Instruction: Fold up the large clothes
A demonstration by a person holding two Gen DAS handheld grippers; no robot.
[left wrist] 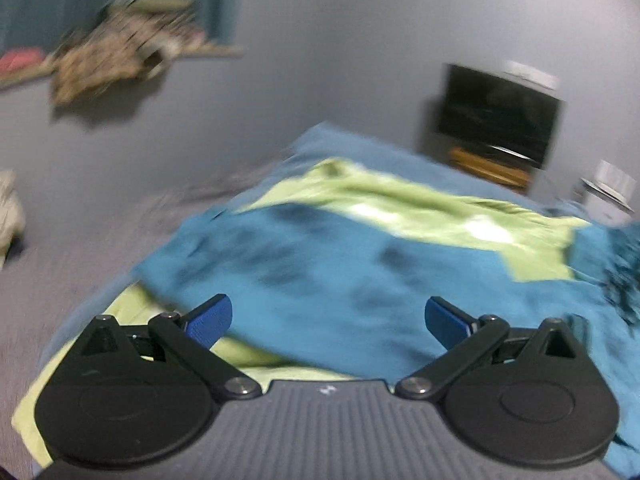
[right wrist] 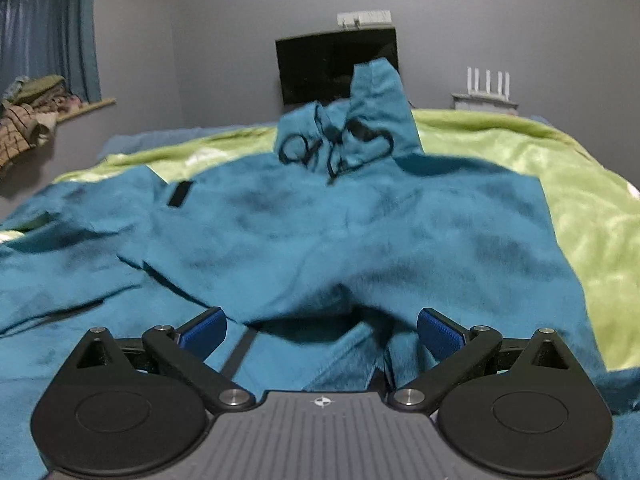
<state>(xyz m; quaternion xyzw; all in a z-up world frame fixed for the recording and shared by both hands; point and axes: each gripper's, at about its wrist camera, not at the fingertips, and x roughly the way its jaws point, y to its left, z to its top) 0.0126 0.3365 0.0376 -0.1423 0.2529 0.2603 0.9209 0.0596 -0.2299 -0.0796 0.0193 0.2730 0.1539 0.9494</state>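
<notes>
A large teal hoodie (right wrist: 320, 224) lies spread on a lime-green blanket (right wrist: 580, 200) on a bed. Its hood (right wrist: 360, 120) with a black drawstring sticks up at the far end. A sleeve lies to the left. My right gripper (right wrist: 322, 332) is open and empty, just above the hoodie's near hem. In the left wrist view the hoodie (left wrist: 340, 272) lies on the green blanket (left wrist: 420, 204). My left gripper (left wrist: 328, 320) is open and empty over the hoodie's near edge. That view is blurred.
A dark TV (right wrist: 336, 64) stands against the grey wall beyond the bed, with a white router (right wrist: 486, 92) to its right. A window ledge with piled clothes (right wrist: 28, 116) and blue curtains is at the left. Grey floor (left wrist: 80, 248) lies left of the bed.
</notes>
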